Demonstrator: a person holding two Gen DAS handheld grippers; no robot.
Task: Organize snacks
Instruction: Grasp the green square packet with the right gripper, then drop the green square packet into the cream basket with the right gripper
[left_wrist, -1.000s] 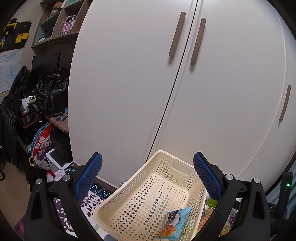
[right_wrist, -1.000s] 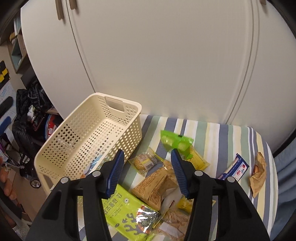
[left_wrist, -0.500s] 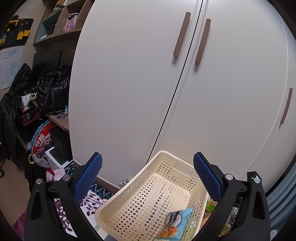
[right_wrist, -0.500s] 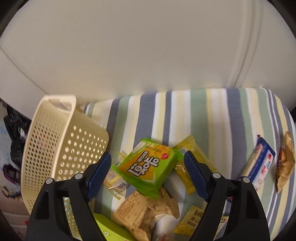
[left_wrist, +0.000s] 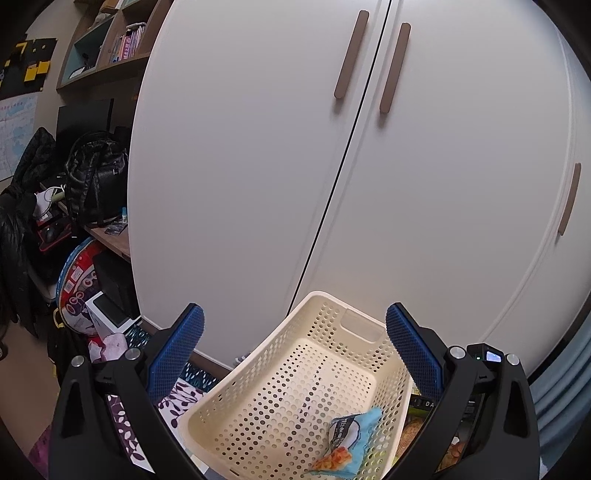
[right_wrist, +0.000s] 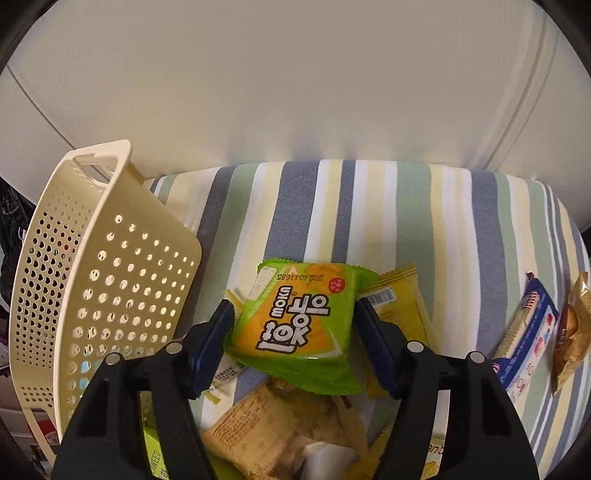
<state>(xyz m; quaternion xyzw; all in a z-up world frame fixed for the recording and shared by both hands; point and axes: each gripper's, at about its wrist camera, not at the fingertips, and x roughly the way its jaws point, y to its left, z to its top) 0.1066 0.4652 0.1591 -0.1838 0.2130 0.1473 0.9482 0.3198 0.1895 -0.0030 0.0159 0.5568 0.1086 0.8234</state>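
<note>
In the right wrist view, my right gripper (right_wrist: 293, 332) has closed on a green and orange snack packet (right_wrist: 295, 325), one blue pad pressing each side. The packet lies on top of a pile of snacks on the striped cloth (right_wrist: 369, 206). The cream perforated basket (right_wrist: 110, 266) stands just left of it. In the left wrist view, my left gripper (left_wrist: 295, 354) hangs open over the basket (left_wrist: 321, 297) with nothing between its fingers. A blue and orange snack bag (left_wrist: 351, 432) lies on the basket floor.
A yellow packet (right_wrist: 399, 299), a tan bag (right_wrist: 280, 424), a blue and white bar (right_wrist: 528, 332) and a brown packet (right_wrist: 570, 325) lie around the green one. White wardrobe doors (left_wrist: 332, 166) rise right behind. Bags and clutter (left_wrist: 92, 184) fill the floor at left.
My right gripper dropped down over the pile, opened wide, then narrowed until its pads met the green packet. The left gripper stayed open over the basket and barely shifted.
</note>
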